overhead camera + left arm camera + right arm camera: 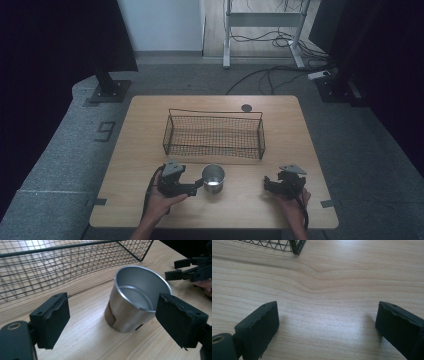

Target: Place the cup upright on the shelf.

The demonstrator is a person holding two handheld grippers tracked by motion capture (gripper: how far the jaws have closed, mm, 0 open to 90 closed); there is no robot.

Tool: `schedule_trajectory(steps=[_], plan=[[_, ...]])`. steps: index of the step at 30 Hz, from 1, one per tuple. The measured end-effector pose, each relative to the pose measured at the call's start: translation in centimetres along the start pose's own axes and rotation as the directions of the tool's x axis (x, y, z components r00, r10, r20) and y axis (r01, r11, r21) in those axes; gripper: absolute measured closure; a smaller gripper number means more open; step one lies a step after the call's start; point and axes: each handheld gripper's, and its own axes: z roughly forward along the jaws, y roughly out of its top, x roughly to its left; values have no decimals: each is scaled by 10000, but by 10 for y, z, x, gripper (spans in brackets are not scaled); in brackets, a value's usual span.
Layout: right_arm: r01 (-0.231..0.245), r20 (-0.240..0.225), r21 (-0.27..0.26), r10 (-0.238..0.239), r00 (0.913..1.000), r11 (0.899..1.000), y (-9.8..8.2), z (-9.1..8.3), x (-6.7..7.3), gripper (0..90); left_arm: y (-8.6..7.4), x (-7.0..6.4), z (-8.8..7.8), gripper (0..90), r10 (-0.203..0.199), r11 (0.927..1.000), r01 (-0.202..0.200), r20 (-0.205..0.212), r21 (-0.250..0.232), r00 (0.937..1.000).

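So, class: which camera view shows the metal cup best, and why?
The left gripper view: the metal cup stands close and upright between the left gripper's open jaws, its empty inside plain. The high view shows the cup small, in front of the wire basket. The right gripper view shows bare table.

Light wooden table [150,150], black wire basket [214,134] at centre, steel cup [213,178] just before it

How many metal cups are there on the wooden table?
1. The shiny round metal cup stands upright on the light wooden table, in front of the black wire mesh basket, next to the open left hand-held gripper.
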Motion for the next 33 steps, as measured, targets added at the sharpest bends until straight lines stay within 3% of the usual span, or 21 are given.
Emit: schedule_trajectory(steps=[33], plan=[[-3,9,-9,3,10000,10000,0,0,0,51,9,-35,41,76,438,9963,-452,213,728,9988]])
